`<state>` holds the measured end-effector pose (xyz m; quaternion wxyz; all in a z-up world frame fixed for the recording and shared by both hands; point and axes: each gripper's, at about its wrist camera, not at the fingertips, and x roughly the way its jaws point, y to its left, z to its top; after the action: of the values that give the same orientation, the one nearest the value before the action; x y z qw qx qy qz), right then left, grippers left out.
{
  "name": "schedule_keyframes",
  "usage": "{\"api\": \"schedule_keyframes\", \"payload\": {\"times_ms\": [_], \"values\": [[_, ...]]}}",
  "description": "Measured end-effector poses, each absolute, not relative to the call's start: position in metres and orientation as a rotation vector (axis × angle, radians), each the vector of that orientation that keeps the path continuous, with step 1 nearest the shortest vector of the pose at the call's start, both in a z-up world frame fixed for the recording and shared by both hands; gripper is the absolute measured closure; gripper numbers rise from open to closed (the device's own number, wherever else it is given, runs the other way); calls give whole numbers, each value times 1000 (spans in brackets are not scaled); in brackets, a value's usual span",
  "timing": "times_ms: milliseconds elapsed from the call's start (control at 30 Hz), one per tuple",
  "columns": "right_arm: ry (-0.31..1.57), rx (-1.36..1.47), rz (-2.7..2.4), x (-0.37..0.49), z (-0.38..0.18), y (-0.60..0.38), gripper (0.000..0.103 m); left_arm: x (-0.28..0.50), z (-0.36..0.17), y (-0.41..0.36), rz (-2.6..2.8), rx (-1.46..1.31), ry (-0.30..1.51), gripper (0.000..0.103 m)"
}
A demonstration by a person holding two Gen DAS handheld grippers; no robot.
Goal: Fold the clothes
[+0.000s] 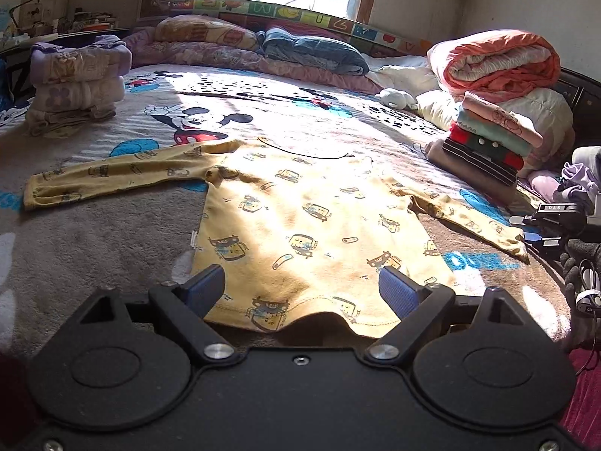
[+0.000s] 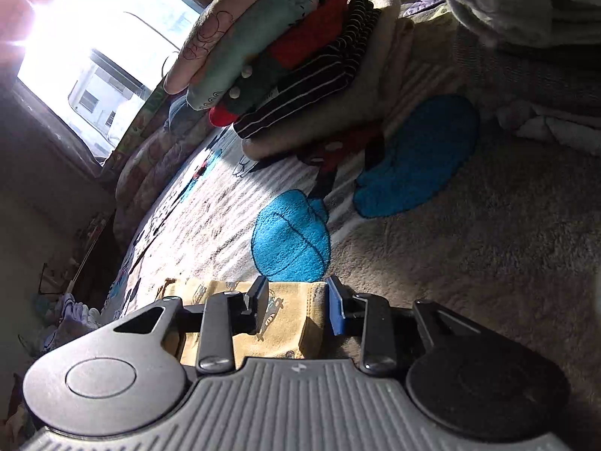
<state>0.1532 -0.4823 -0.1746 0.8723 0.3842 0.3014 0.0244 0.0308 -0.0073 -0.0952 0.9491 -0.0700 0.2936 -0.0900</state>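
Note:
A yellow long-sleeved shirt (image 1: pixel 300 218) with small cartoon prints lies flat on the bed, both sleeves spread out sideways. My left gripper (image 1: pixel 300 289) hovers open over the shirt's near hem, its blue pads (image 1: pixel 204 289) wide apart and nothing between them. At the far right of the left wrist view, my right gripper (image 1: pixel 552 218) sits at the cuff of the right sleeve (image 1: pixel 469 214). In the right wrist view that gripper (image 2: pixel 296 300) is turned sideways and open, its fingers straddling the yellow cuff (image 2: pixel 289 327), which lies unpinched between them.
A Mickey Mouse blanket (image 1: pixel 195 120) covers the bed. A stack of folded clothes (image 1: pixel 488 139) stands right of the shirt, and a purple folded stack (image 1: pixel 75 82) back left. A rolled orange quilt (image 1: pixel 499 60) and pillows (image 1: pixel 311 50) line the back. Loose clothes (image 1: pixel 578 180) lie far right.

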Motion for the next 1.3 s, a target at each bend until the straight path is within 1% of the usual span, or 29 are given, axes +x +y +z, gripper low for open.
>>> {"api": "schedule_keyframes", "payload": {"times_ms": [33, 67, 100, 133, 167, 200, 267, 300, 333, 367, 400, 433, 533, 600, 667, 733, 767, 833, 867, 900, 933, 967, 1000, 1167, 1300], "values": [[636, 776, 25, 153, -175, -482, 91, 34, -95, -14, -211, -126, 610, 14], [634, 784, 18, 152, -175, -483, 93, 37, -97, -24, -252, -75, 634, 14], [631, 791, 10, 151, -174, -485, 90, 40, -99, -35, -294, -22, 660, 18], [621, 768, -18, 146, -168, -484, 86, 40, -102, -42, -301, 30, 672, 24], [596, 725, -26, 140, -158, -479, 73, 40, -103, -40, -293, 19, 682, 24], [557, 724, -15, 131, -148, -474, 64, 40, -104, -37, -285, 5, 692, 24], [502, 756, 41, 115, -132, -461, 62, 39, -105, -15, -224, -107, 704, 24], [522, 770, 94, 110, -131, -447, 55, 38, -106, -3, -177, -158, 704, 24], [542, 783, 146, 105, -130, -433, 50, 38, -107, 9, -128, -208, 703, 24], [562, 796, 199, 100, -129, -419, 43, 37, -108, 22, -80, -258, 701, 24], [595, 808, 245, 97, -133, -402, 39, 36, -112, 41, -31, -345, 703, 24], [636, 823, 293, 94, -139, -384, 38, 35, -115, 60, 19, -434, 704, 24], [676, 809, 319, 85, -152, -347, 37, 37, -130, 99, 63, -664, 729, 26], [703, 799, 337, 78, -161, -322, 36, 38, -136, 109, 44, -745, 727, 27], [729, 790, 354, 72, -169, -297, 36, 38, -136, 111, 26, -768, 719, 28], [719, 860, 322, 68, -170, -298, 36, 38, -136, 107, 0, -769, 713, 31], [721, 888, 322, 67, -170, -298, 37, 39, -136, 105, -14, -767, 711, 33], [735, 884, 331, 62, -172, -294, 40, 40, -139, 102, -21, -765, 714, 45], [739, 872, 333, 60, -172, -291, 42, 41, -140, 100, -19, -761, 709, 46], [743, 861, 335, 58, -173, -287, 48, 41, -141, 97, -20, -752, 702, 51], [752, 876, 335, 59, -177, -285, 54, 43, -142, 96, -19, -742, 703, 68], [761, 891, 336, 60, -181, -283, 76, 44, -143, 94, -19, -734, 711, 81], [770, 907, 337, 61, -185, -281, 97, 47, -144, 95, -27, -733, 731, 102], [699, 1127, 298, 48, -188, -302, 97, 39, -125, 112, -21, -780, 681, 102], [756, 1207, 300, 49, -209, -310, 97, 45, -137, 122, -14, -804, 740, 102]]}}
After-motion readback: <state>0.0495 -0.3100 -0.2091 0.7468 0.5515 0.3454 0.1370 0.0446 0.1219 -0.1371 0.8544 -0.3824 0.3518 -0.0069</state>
